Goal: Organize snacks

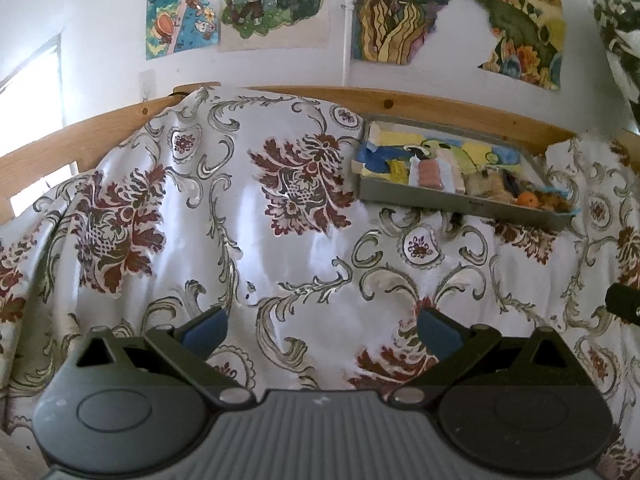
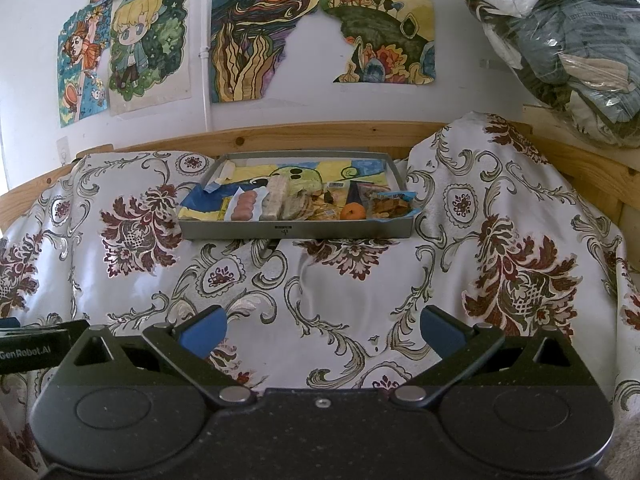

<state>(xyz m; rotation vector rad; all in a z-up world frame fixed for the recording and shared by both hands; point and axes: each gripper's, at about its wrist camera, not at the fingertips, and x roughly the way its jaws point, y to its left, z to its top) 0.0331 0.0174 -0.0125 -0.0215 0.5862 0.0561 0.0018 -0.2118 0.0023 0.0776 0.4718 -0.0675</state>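
Observation:
A grey tray (image 2: 294, 231) (image 1: 452, 200) lies on a floral white cloth near the wooden rail. Along its front edge sit a pack of pink round sweets (image 2: 245, 206) (image 1: 429, 174), pale wrapped bars (image 2: 273, 200), an orange (image 2: 353, 212) (image 1: 527, 199) and a blue-edged snack packet (image 2: 390, 206). A coloured drawing lines the tray floor. My left gripper (image 1: 322, 332) is open over bare cloth, well short and left of the tray. My right gripper (image 2: 322, 332) is open too, facing the tray from a distance, nothing between its fingers.
The floral cloth (image 2: 348, 280) drapes over humps at both sides. A wooden rail (image 2: 280, 136) runs behind, with drawings on the white wall (image 2: 308, 92). A clear bag of clothes (image 2: 560, 40) rests at the upper right. The left gripper's body (image 2: 36, 344) shows at the right view's left edge.

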